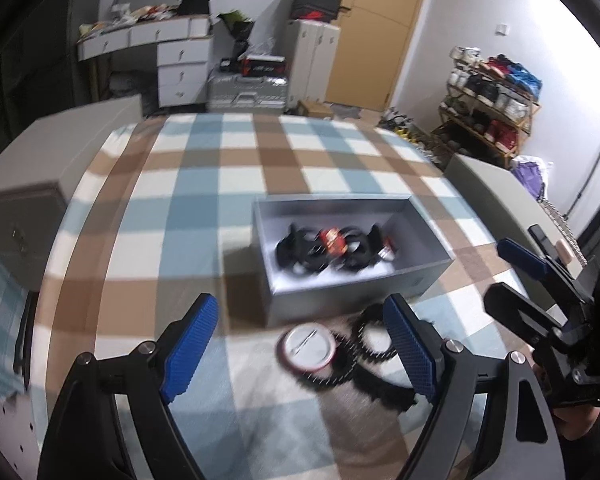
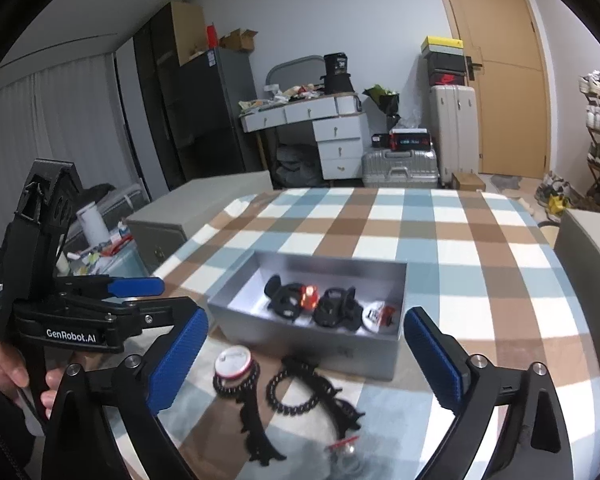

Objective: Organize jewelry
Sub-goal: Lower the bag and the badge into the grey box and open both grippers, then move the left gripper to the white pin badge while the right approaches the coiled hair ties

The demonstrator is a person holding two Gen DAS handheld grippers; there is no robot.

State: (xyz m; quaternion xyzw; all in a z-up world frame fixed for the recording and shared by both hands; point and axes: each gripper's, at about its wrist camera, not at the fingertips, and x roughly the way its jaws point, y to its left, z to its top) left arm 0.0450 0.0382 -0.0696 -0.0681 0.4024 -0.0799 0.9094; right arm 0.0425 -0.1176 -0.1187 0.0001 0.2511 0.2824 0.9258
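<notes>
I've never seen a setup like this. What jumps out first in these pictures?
Probably the blue-padded tongs: the left tongs and right tongs both stand open and empty over a checked cloth. Mid-table sits a grey box holding black jewelry with a red piece among it. In front of the box, loose on the cloth, lie a round white disc and black lace chokers.

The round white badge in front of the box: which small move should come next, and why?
Probably lower the right gripper over the round white badge and close on it. Both grippers are open and empty, the badge still lies on the cloth with the black chains, and the grey box behind it already holds similar pieces.
</notes>
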